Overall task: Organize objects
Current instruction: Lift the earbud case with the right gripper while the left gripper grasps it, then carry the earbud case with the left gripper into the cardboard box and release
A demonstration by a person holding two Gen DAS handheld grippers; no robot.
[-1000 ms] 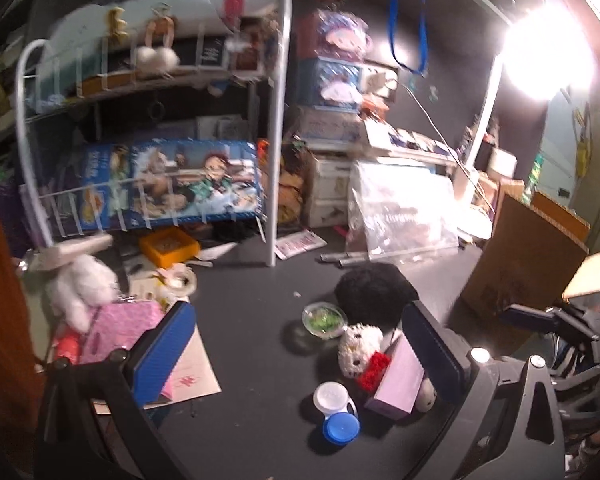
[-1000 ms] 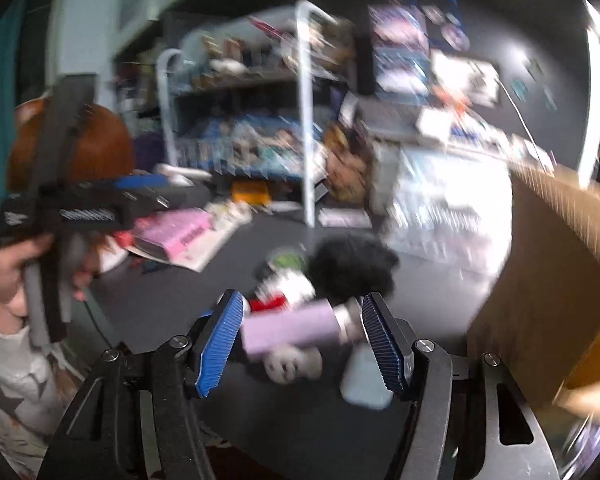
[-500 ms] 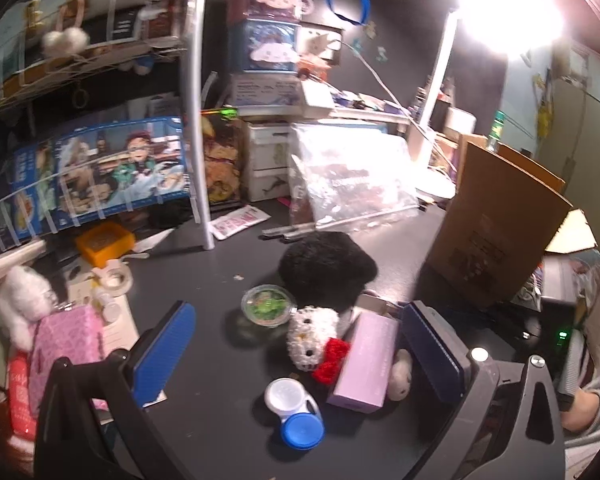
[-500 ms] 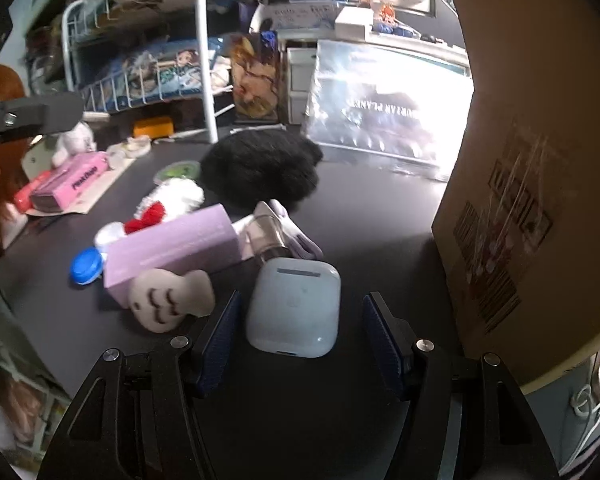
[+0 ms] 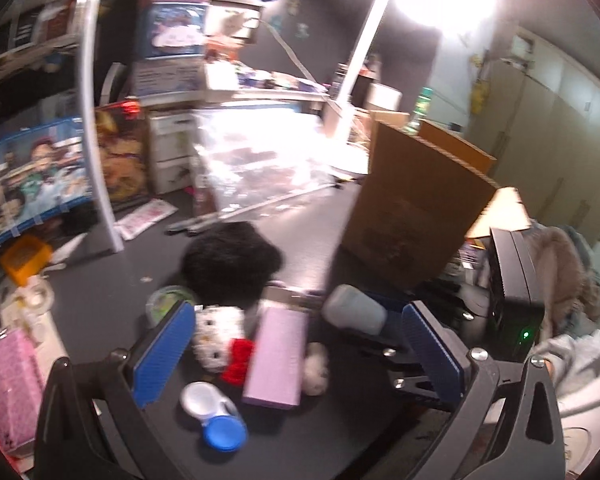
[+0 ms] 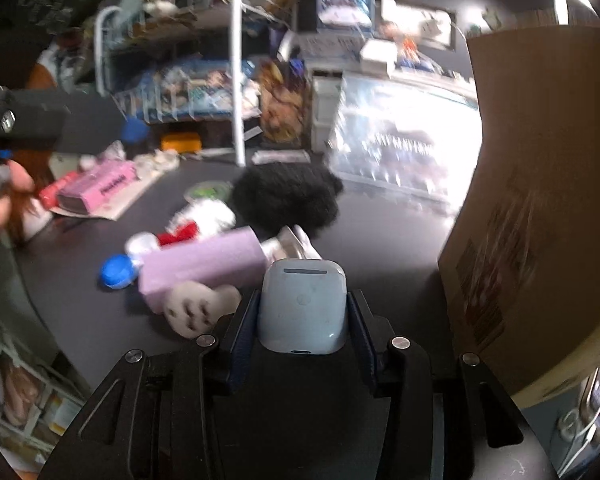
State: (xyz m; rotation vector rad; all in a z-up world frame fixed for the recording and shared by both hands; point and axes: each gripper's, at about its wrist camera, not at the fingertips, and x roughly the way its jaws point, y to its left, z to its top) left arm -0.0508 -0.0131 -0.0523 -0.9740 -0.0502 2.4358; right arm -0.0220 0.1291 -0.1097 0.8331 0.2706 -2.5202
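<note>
Item: smooth pale-blue rounded plastic earbud case point(image 6: 302, 307), on dark tabletop point(image 6: 100, 256), 6 o'clock in right wrist view.
Right gripper point(image 6: 302, 320): jaws closing, case between, pads at its sides.
Left gripper point(image 5: 296, 344): wide open, empty.
Risk: glossy curved shell squirts free; knocks lilac rectangular box point(image 6: 204, 264) at 9 o'clock.

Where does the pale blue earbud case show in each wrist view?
Left wrist: earbud case right of centre, low, left of the right gripper.
Right wrist: earbud case centre, low, between that gripper's closing jaws, pads at its sides.
Shared landmark: the lilac box, left of the case in both.
</note>
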